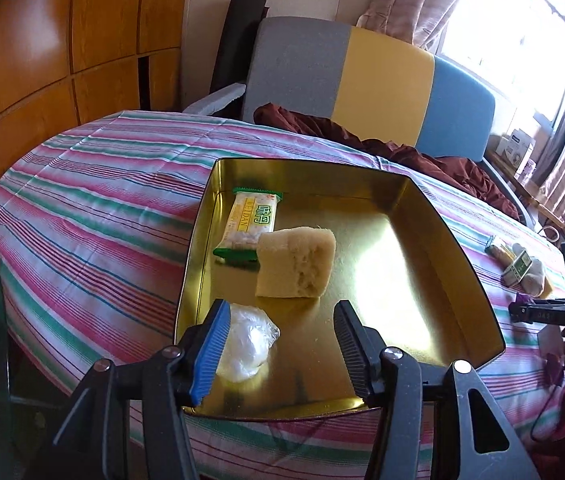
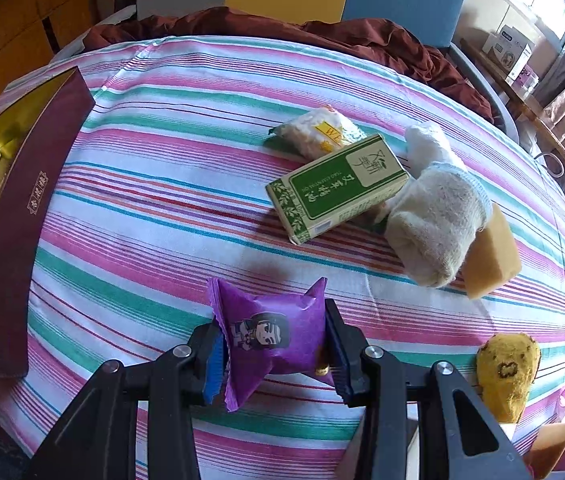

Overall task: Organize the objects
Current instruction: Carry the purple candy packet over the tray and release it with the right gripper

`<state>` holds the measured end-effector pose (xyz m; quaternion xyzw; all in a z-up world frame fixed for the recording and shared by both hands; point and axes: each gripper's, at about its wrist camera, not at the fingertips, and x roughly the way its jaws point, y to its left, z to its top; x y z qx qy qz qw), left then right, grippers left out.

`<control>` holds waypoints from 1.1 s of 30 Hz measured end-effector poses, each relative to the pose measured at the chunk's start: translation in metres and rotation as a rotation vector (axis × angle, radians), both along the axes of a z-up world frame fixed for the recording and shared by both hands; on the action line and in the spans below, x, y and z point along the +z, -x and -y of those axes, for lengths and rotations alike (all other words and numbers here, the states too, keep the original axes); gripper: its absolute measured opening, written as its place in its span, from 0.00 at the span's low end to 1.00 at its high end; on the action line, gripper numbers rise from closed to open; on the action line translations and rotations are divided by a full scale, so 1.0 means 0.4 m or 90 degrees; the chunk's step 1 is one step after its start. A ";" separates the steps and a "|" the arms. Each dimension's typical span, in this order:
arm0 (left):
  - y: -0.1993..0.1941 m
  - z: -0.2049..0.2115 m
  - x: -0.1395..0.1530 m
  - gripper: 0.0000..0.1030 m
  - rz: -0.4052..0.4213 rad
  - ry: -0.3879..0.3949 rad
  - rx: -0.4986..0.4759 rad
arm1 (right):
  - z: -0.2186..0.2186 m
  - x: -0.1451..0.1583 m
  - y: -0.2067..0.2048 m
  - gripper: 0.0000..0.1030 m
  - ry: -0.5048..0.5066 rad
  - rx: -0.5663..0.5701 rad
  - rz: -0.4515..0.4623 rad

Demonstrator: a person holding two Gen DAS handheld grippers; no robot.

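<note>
The right gripper [image 2: 274, 354] pinches a purple foil snack packet [image 2: 270, 330] above the striped pink-and-green cloth [image 2: 162, 208], while the left gripper [image 1: 282, 340] hangs partly open and empty over the gold-lined rectangular tin [image 1: 422, 208], beside a crumpled clear plastic wrapper [image 1: 248, 338].

The right half of the gold tray [image 1: 422, 248] lies bare in the frame's centre-right, while a wrapped bar [image 1: 248, 222], sponge chunk [image 1: 296, 262] and plastic wad [image 1: 248, 338] crowd its left.
</note>
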<state>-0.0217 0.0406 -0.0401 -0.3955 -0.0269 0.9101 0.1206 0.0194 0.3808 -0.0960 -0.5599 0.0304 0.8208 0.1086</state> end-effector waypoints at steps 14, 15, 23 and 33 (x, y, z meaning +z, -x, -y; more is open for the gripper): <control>-0.019 0.032 0.008 0.57 -0.009 0.000 0.018 | 0.229 0.171 0.046 0.41 0.084 0.100 -0.155; -0.019 0.036 0.009 0.57 -0.009 -0.001 0.019 | 0.265 0.183 0.053 0.41 0.092 0.125 -0.162; -0.020 0.073 0.016 0.59 -0.013 -0.019 0.046 | 0.523 0.150 0.111 0.41 0.142 0.274 -0.130; -0.014 0.123 0.002 0.59 -0.005 -0.027 0.084 | 0.666 0.075 0.132 0.41 0.172 0.330 -0.081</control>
